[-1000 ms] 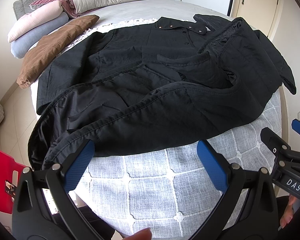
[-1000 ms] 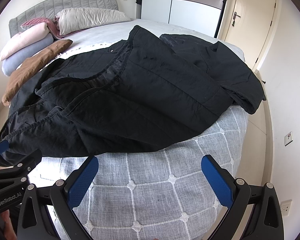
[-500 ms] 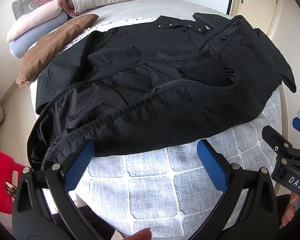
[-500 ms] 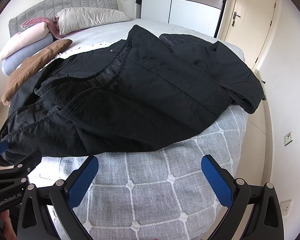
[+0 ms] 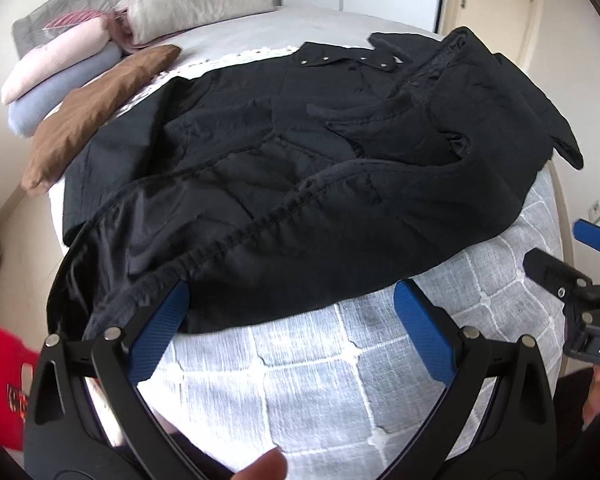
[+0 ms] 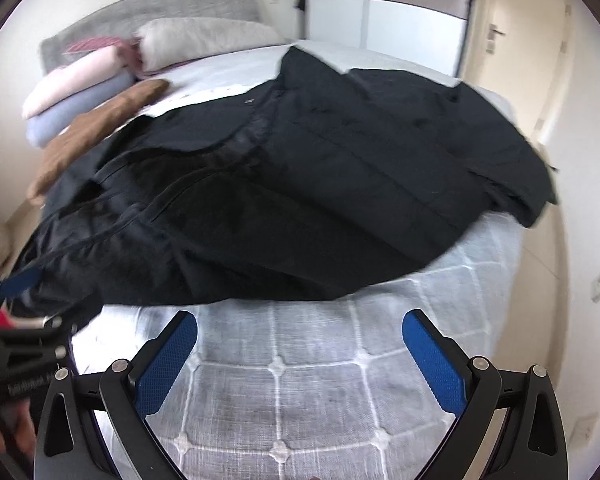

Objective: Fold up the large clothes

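A large black quilted jacket (image 5: 300,168) lies spread and rumpled across the bed, its snap collar at the far side and one sleeve hanging over the right edge. In the right wrist view the same jacket (image 6: 320,184) fills the middle. My left gripper (image 5: 292,300) is open at the jacket's near hem, its left pad (image 5: 160,332) touching the hem's edge. My right gripper (image 6: 300,328) is open over the bedspread, a little short of the hem, with nothing between its fingers.
The bed has a grey bedspread (image 5: 320,380) with a white grid. A brown folded garment (image 5: 96,112) and stacked pink and blue bedding (image 5: 56,80) lie at the far left. A door (image 6: 512,52) and wardrobe (image 6: 384,8) stand behind.
Both grippers have moved forward toward the jacket's near hem. The left gripper's left pad now reaches the hem. The jacket has not shifted.
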{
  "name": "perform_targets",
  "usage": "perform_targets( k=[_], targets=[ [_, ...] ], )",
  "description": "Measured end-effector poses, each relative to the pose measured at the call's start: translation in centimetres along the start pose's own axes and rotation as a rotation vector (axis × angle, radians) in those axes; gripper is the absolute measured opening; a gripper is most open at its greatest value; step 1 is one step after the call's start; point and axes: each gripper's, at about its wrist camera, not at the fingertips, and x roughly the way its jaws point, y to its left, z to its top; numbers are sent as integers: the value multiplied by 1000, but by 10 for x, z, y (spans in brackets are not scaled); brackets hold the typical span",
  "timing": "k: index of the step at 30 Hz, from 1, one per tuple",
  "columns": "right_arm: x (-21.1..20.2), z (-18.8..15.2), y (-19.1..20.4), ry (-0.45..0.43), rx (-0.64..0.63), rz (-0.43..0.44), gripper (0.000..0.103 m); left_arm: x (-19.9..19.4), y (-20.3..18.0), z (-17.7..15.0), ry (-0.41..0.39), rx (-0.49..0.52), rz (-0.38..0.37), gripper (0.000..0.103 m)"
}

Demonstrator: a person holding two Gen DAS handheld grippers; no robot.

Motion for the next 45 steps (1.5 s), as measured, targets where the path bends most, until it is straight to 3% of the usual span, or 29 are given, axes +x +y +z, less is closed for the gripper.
perform_targets(
  k=[4, 8, 16, 21, 24, 27, 29, 36, 39, 42, 44, 45],
  targets=[
    [2, 8, -3, -14, -67, -1, 103, 9, 14, 12, 43, 21, -49, 102],
    [-6, 34, -14, 1, -105, 37, 103, 7, 28, 37, 34, 72, -32, 102],
    [-12, 133, -49, 25, -150, 124, 103, 35, 76, 137, 93, 123, -52, 102],
    [34, 219, -70, 100, -196, 144, 103, 94, 106, 210, 145, 146, -48, 102],
    [77, 268, -85, 150, -180, 131, 103, 148, 133, 267, 131, 205, -1, 102],
    [123, 313, -102, 189, -149, 153, 103, 189, 156, 295, 151, 207, 20, 102],
    [153, 334, -107, 206, -143, 154, 103, 232, 179, 314, 180, 158, 15, 99],
    [284, 372, -106, 315, -185, 80, 103, 334, 232, 318, 289, -35, -103, 88],
    [325, 369, -115, 351, -182, 38, 99, 348, 243, 306, 295, -103, -189, 87],
    [355, 361, -122, 375, -184, -1, 96, 346, 249, 302, 275, -126, -230, 85],
    [365, 356, -120, 360, -205, 3, 96, 343, 252, 299, 277, -145, -238, 76],
    [367, 353, -117, 342, -230, -1, 96, 340, 252, 296, 282, -162, -237, 66]
  ],
)
